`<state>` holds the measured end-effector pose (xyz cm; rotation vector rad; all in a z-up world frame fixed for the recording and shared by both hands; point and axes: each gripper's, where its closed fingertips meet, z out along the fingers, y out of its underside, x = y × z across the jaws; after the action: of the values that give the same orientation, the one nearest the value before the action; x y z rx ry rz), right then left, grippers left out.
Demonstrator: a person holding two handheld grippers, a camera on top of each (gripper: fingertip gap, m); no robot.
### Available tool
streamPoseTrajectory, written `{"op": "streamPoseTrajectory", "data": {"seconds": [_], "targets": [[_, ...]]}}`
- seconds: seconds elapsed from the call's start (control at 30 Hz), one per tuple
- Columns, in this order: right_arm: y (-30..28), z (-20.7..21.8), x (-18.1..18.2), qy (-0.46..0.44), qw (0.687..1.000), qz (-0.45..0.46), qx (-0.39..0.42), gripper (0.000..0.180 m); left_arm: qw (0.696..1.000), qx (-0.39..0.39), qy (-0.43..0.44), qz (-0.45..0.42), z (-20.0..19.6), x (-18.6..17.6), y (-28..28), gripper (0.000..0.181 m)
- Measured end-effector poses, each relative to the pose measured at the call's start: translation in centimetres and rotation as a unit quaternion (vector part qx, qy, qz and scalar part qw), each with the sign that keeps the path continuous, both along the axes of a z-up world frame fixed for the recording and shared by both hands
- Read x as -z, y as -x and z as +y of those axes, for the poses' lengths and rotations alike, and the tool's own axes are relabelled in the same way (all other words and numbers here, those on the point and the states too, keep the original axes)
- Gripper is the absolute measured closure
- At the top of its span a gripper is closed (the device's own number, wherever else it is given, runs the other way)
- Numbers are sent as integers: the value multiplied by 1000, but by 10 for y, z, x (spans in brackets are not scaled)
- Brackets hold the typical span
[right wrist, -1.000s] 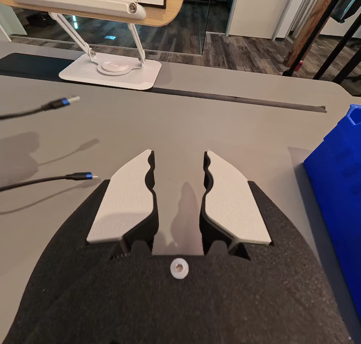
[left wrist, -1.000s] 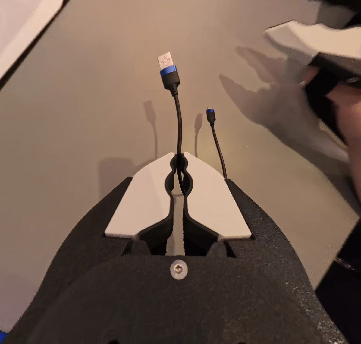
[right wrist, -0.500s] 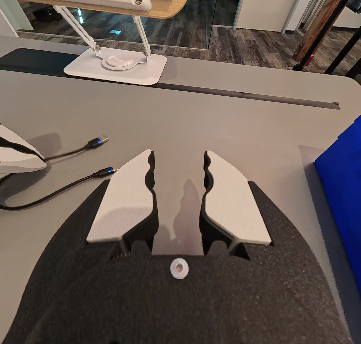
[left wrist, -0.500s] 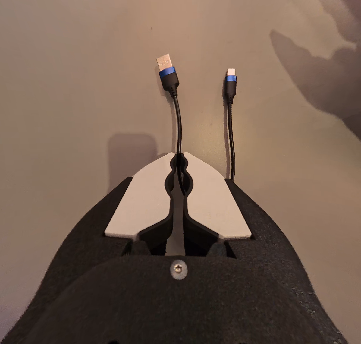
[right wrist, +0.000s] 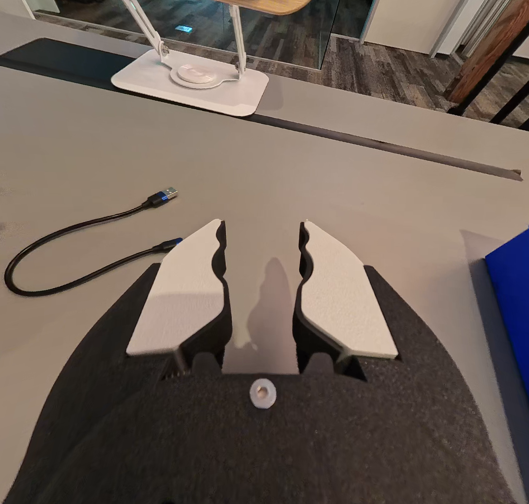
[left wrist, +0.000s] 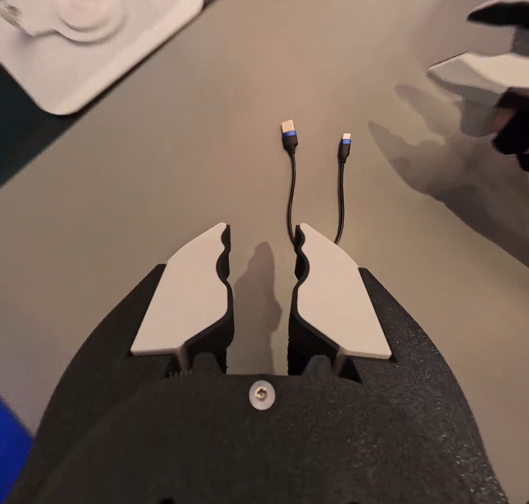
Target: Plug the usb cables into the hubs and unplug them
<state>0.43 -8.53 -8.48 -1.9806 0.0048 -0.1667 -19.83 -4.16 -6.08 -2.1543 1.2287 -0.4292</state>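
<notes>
A short black USB cable lies flat on the grey table. Its larger silver plug with a blue collar (left wrist: 289, 135) and its small plug (left wrist: 345, 143) point away from my left gripper (left wrist: 262, 227), which is open and empty just behind them. The cord runs under that gripper's right finger. In the right wrist view the same cable forms a loop (right wrist: 17, 272) at the left, with the large plug (right wrist: 163, 196) and small plug (right wrist: 170, 242) beside my right gripper (right wrist: 262, 224), which is open and empty. No hub is in view.
A white stand base (right wrist: 189, 86) sits at the table's far side by a dark slot (right wrist: 400, 149); it also shows blurred in the left wrist view (left wrist: 86, 32). A blue bin (right wrist: 509, 304) stands at the right. The right gripper's fingers (left wrist: 486, 69) show at the upper right. To the dark slot (right wrist: 400, 149): right tips about 30 centimetres, left tips about 45 centimetres.
My left gripper opened and let go of the cable, which now lies on the table, and it drew back. The right gripper stayed open and shifted slightly.
</notes>
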Motion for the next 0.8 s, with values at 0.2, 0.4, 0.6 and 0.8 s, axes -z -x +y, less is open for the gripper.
{"op": "streamPoseTrajectory", "data": {"seconds": [0.2,0.4,0.6,0.8], "targets": [[5,1,-3,-3,1000,-8,-6,132,998,-8,-34,-52,-8,-89,94,140],[4,2,0,9,1000,-16,-5,131,995,26,-93,34,20,-128,232,148],[14,4,-4,0,1000,14,-19,130,988,35,-6,149,46,-42,323,142],[16,6,-4,-3,1000,0,-28,131,983,48,49,173,58,36,338,141]]}}
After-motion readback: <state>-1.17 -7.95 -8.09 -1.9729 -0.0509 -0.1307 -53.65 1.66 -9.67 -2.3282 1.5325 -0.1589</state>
